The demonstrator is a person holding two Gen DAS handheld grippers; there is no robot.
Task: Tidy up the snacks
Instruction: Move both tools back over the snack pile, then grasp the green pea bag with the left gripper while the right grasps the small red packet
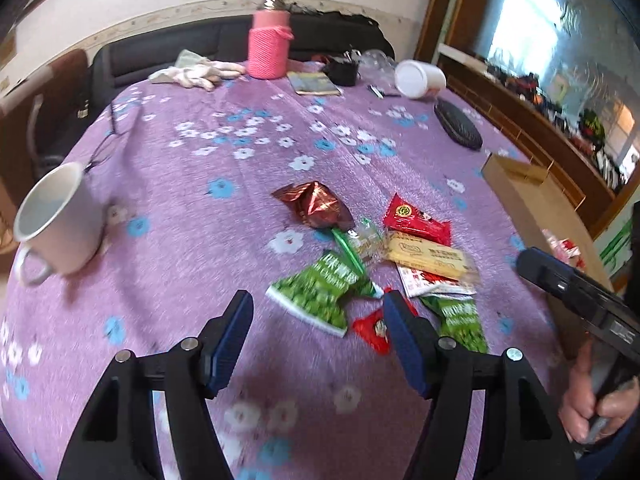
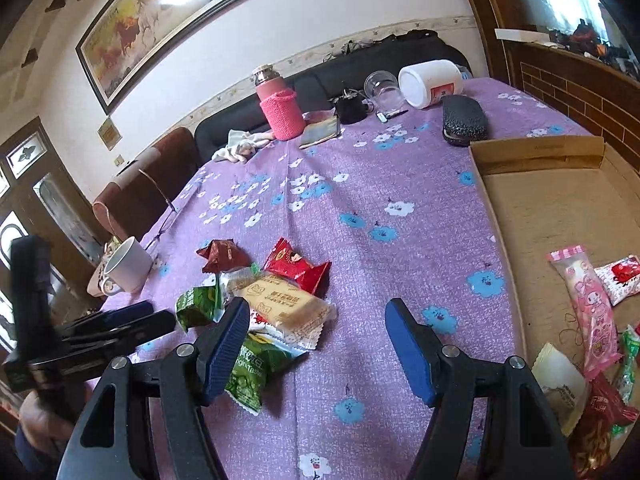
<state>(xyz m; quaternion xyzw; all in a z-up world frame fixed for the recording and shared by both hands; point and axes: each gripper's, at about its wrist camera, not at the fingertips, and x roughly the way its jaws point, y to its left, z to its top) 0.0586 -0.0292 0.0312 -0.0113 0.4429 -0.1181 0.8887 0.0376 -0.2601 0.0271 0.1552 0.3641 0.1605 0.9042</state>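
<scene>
Loose pile of snack packets [image 2: 256, 308] lies mid-counter on the purple flowered cloth [image 2: 360, 240]: green pea bags, red packets, a tan biscuit pack. More snacks sit in the shallow brown cardboard box [image 2: 532, 216] to the right. Left claw [image 1: 318, 330] gapes, empty, over a green bag [image 1: 316, 292]. Right claw [image 2: 316, 344] wide, empty, beside the pile.

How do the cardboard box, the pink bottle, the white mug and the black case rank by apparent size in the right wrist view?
1. cardboard box
2. pink bottle
3. white mug and black case: look alike, so unranked; the mug is nearer.
</scene>
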